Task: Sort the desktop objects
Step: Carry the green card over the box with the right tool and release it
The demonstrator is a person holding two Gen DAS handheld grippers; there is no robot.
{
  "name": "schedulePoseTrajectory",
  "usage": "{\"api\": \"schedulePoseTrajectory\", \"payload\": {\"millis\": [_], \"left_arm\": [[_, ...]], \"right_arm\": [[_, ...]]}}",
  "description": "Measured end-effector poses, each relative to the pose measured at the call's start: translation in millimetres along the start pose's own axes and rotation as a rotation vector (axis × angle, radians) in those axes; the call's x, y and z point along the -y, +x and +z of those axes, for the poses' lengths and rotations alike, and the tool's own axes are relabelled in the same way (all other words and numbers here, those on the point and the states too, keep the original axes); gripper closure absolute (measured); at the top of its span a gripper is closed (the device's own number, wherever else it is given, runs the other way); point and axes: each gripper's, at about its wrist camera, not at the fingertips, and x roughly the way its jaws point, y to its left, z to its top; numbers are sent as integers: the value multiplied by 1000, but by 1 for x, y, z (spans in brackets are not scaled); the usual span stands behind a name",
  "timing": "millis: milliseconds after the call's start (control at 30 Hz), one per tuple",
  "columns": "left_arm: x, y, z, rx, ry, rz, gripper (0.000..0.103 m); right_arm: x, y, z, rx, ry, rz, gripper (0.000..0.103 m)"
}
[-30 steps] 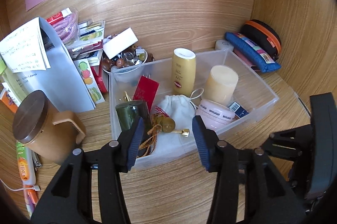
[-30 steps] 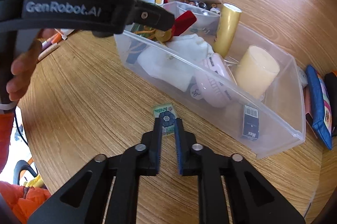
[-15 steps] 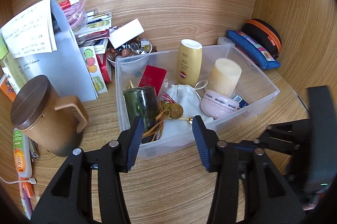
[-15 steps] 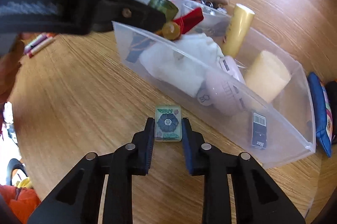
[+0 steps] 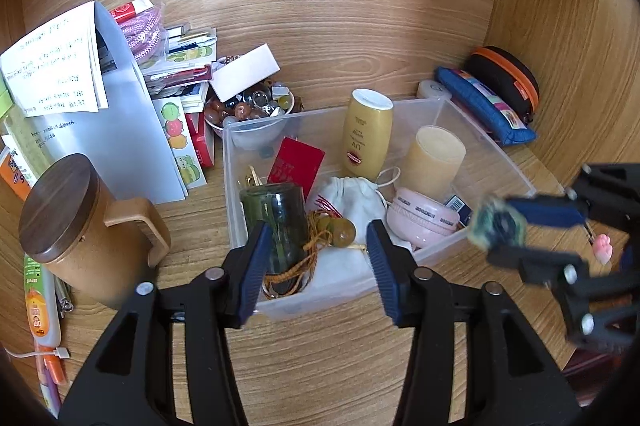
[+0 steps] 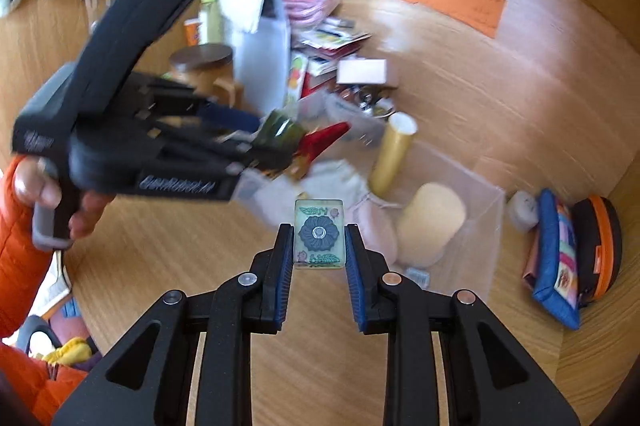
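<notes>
Since a second ago the small flower tile (image 6: 319, 234) had left the counter, pinched in the right tongs (image 6: 319, 258) above the clear bin (image 5: 496, 161); left tongs (image 5: 316, 266) gaped empty; release low inside

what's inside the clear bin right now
The clear bin holds a yellow tube, cream candle, pink jar, white pouch, red card and green glass; anything beneath the pouch is hidden.

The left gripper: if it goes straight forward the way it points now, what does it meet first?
Probably the near wall of the clear plastic bin, right ahead of the left gripper. Its open fingers frame the dark green glass jar and tasselled beads inside; depth is uncertain.
</notes>
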Motion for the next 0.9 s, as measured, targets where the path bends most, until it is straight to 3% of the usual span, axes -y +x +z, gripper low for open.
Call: {"api": "schedulePoseTrajectory", "payload": {"millis": [67,500,900], "left_arm": [[-2,0,0,11,-2,11,39],[-19,2,-8,45,-27,9,30],[-22,1,-12,58,-27,-7,25]], "right_arm": [[9,9,9,-2,19,-2,81],[22,81,29,-92,38,72,81],[20,96,33,-110,11,81,77]]}}
